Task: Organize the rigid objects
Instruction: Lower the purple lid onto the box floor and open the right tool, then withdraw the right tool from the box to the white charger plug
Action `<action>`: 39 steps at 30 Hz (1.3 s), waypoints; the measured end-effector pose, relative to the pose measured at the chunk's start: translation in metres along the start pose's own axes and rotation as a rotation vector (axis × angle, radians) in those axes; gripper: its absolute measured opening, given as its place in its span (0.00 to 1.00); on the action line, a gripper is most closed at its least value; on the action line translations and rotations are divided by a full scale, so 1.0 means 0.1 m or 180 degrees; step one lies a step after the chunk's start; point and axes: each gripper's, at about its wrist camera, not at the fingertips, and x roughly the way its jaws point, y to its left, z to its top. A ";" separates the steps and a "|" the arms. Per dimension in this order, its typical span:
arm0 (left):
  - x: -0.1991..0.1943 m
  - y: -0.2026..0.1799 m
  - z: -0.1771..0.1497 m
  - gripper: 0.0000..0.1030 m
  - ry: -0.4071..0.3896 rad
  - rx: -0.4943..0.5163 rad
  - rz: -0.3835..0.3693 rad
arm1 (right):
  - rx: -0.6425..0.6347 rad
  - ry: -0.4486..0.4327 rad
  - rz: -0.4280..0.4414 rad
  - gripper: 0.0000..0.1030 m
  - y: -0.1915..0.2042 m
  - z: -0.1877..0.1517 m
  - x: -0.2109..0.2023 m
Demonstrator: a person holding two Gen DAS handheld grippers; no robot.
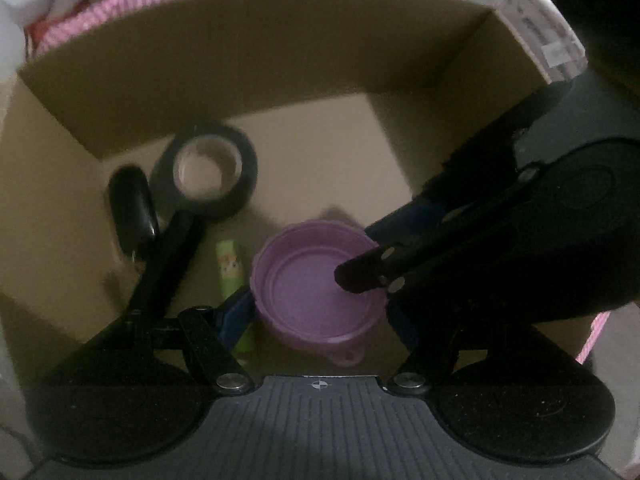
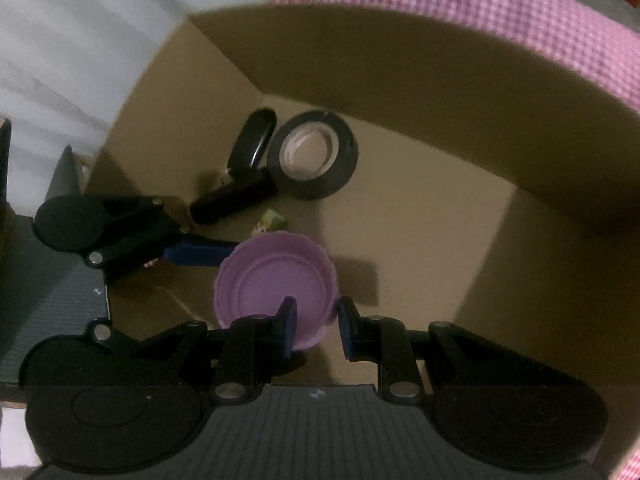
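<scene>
- Left wrist view: the left gripper [image 1: 318, 308] points down into an open cardboard box [image 1: 280, 60], its jaws standing wide apart.
- A purple bowl [image 1: 312, 280] sits right between those jaws, open side up. One blue pad is just beside its rim on the one side, and the other pad is close to the rim opposite.
- The picture is blurred, so I cannot tell whether the pads press on the bowl or only flank it.
- Outside the left jaw, on the box floor, lies a small green tube [image 1: 229, 268]. Further out on that side is a black bar [image 1: 172, 252].
- Ahead of the left jaw are a black tape roll [image 1: 244, 184], lying flat, and a black oval thing [image 1: 128, 204] beside it.
- Right wrist view: the right gripper [image 2: 318, 320] also points down into the box, with its jaws close together and only a narrow gap between the blue pads.
- The near edge of the bowl fills most of that gap, one pad over the bowl's inside and the other just outside its rim. Whether these pads pinch the rim I cannot tell.
- Beyond the box's far wall, ahead of both pairs of jaws, runs a pink checked cloth [image 2: 520, 12].
</scene>
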 end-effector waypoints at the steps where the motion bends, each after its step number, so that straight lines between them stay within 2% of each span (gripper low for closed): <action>1: 0.01 0.02 -0.01 0.70 0.0034 -0.0009 0.0009 | -0.0026 0.0043 0.0002 0.24 0.02 0.03 0.03; 8: -0.03 0.18 -0.10 0.76 0.0147 -0.0100 0.0134 | -0.0107 0.0201 0.0077 0.24 0.12 0.12 0.19; 13: -0.16 0.24 -0.20 0.80 0.0078 -0.0168 0.0063 | -0.0155 0.0179 0.0069 0.26 0.22 0.15 0.18; 17: -0.34 0.20 -0.28 0.82 -0.0103 -0.0178 0.0042 | -0.0107 0.0088 0.0107 0.29 0.25 0.10 0.02; 18: -0.40 0.19 -0.30 0.83 -0.0166 -0.0172 0.0041 | -0.0100 0.0024 0.0111 0.32 0.26 0.08 -0.05; 20: -0.54 0.18 -0.34 0.84 -0.0291 -0.0142 0.0039 | -0.0104 -0.0136 0.0135 0.48 0.27 0.05 -0.21; 24: -0.79 0.05 -0.37 0.88 -0.0526 -0.0087 0.0103 | -0.0040 -0.0524 0.0175 0.54 0.27 -0.13 -0.59; 25: -0.84 0.01 -0.39 0.88 -0.0590 -0.0073 0.0122 | 0.0002 -0.0616 0.0194 0.59 0.25 -0.20 -0.69; 28: -1.03 -0.09 -0.47 0.89 -0.0777 -0.0030 0.0158 | 0.0084 -0.0923 0.0208 0.65 0.24 -0.42 -0.93; 32: -1.16 -0.22 -0.67 0.91 -0.1069 0.0042 0.0186 | 0.0139 -0.1336 0.0188 0.75 0.26 -0.87 -1.34; 36: -1.34 -0.35 -0.94 0.93 -0.1420 0.0071 0.0113 | 0.0148 -0.1748 0.0155 0.84 0.36 -1.40 -1.65; 38: -1.38 -0.43 -1.08 0.94 -0.1559 0.0086 0.0065 | 0.0147 -0.1974 0.0100 0.97 0.42 -1.70 -1.77; 39: -1.39 -0.49 -1.16 0.94 -0.1618 0.0118 0.0048 | 0.0133 -0.2076 0.0057 0.98 0.46 -1.85 -1.81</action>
